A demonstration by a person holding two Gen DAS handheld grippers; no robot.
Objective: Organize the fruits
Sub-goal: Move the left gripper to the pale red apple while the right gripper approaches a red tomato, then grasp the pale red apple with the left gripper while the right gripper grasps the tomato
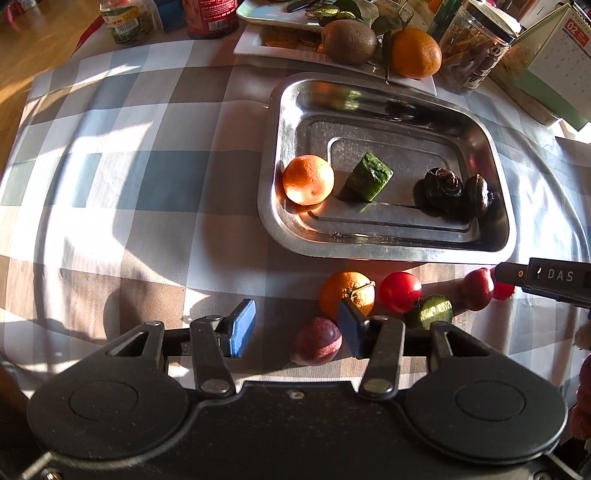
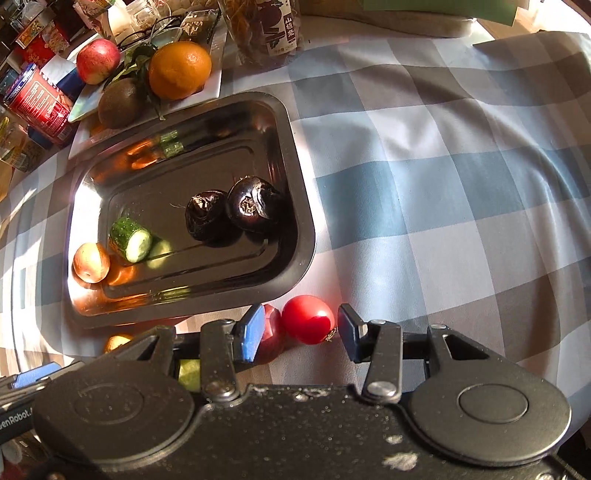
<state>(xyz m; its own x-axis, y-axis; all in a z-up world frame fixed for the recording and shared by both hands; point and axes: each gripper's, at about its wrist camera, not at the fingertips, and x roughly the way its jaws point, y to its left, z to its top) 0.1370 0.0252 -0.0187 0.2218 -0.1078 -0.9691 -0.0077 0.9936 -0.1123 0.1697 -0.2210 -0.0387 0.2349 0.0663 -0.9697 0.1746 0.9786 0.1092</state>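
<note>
A steel tray (image 1: 495, 236) (image 2: 295, 258) holds a small orange (image 1: 308, 180) (image 2: 91, 262), a cucumber piece (image 1: 369, 177) (image 2: 130, 239) and two dark water chestnuts (image 1: 443, 188) (image 2: 229, 214). In front of the tray lie an orange (image 1: 345, 291), a red tomato (image 1: 400, 291), a cucumber piece (image 1: 436, 310), a plum (image 1: 317, 341) and a dark red fruit (image 1: 478, 288). My left gripper (image 1: 295, 332) is open, with the plum just inside its right finger. My right gripper (image 2: 300, 330) is open around a red tomato (image 2: 308, 319), beside a dark red fruit (image 2: 271, 332).
White plates at the back hold a kiwi (image 1: 349, 40) (image 2: 120, 103), a large orange (image 1: 415, 51) (image 2: 180, 70) and an apple (image 2: 98, 61). Jars (image 1: 469, 51), cans (image 1: 212, 16) and a calendar (image 1: 554, 62) crowd the far edge. Checked cloth (image 2: 443, 184) covers the table.
</note>
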